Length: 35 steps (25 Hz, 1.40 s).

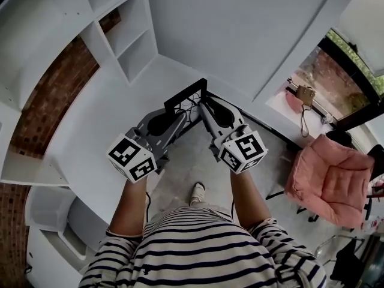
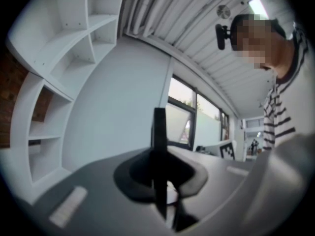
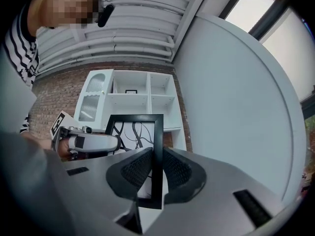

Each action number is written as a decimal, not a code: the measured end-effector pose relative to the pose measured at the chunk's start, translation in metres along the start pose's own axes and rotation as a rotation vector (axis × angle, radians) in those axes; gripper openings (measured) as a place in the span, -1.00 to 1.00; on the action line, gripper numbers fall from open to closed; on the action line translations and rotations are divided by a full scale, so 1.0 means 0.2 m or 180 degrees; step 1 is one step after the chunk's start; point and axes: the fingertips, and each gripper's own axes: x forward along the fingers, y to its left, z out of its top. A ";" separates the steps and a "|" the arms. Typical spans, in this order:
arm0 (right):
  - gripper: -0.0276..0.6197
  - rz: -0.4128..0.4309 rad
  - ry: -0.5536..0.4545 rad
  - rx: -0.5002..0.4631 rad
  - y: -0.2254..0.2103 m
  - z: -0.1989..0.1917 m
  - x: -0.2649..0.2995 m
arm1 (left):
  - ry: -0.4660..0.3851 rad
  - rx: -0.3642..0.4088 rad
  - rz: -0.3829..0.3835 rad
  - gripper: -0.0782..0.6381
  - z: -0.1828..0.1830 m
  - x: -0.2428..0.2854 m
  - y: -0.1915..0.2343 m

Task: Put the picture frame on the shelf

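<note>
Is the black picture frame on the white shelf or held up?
Held: left gripper and right gripper clamp the black picture frame, off the white shelf.

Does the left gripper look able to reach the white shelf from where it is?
Probably yes. The shelf stands open ahead-left, with nothing visible between it and the left gripper. But its jaws are shut on the picture frame, which the right gripper also grips, so both must move together.

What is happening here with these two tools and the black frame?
A person in a striped top holds the picture frame with both tools. The left claw is shut on one side edge, the right claw on the opposite one. The frame hangs in the air near the white shelf unit, not yet set on it.
</note>
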 end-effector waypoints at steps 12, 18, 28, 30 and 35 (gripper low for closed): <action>-0.73 0.0253 0.0100 -0.0069 -0.25 0.01 0.09 | -0.0057 -0.0068 0.0098 -0.67 -0.01 0.23 0.12; -0.72 0.0386 0.0218 -0.0082 -0.27 -0.03 0.23 | -0.0082 -0.0058 0.0195 -0.67 0.00 0.23 0.24; -0.72 0.0526 0.0378 -0.0078 -0.39 -0.08 0.56 | -0.0154 -0.0093 0.0319 -0.67 0.01 0.30 0.57; -0.72 0.0551 0.0396 -0.0084 -0.41 -0.09 0.64 | -0.0163 -0.0101 0.0350 -0.67 0.02 0.30 0.66; -0.72 0.0645 0.0438 -0.0136 -0.43 -0.11 0.87 | -0.0228 -0.0110 0.0416 -0.67 0.06 0.29 0.87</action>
